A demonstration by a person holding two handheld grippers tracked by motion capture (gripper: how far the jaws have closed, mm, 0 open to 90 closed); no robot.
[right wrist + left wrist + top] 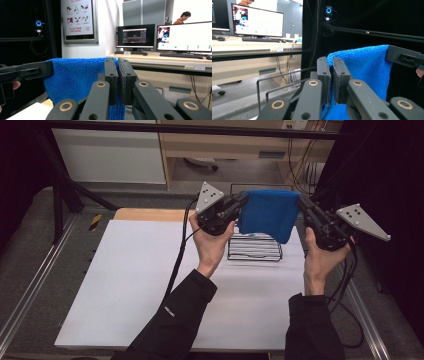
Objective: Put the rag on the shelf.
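A blue cloth [268, 214] hangs stretched in the air between my two grippers, above a black wire rack [254, 248] on the white table top [150, 280]. My left gripper [242, 200] is shut on the cloth's left top corner; its own view shows the blue cloth [364, 67] pinched at my left gripper [331, 65]. My right gripper [302, 201] is shut on the right top corner, and its view has the blue cloth [75, 77] squeezed at my right gripper [117, 65]. The cloth's lower edge dangles just over the rack.
The wire rack [270, 86] stands at the table's far middle. A wooden strip [150, 214] lies along the far edge. Metal rails [40, 270] border the table's sides. Beyond are desks with monitors [184, 36] and a black frame bar [372, 33].
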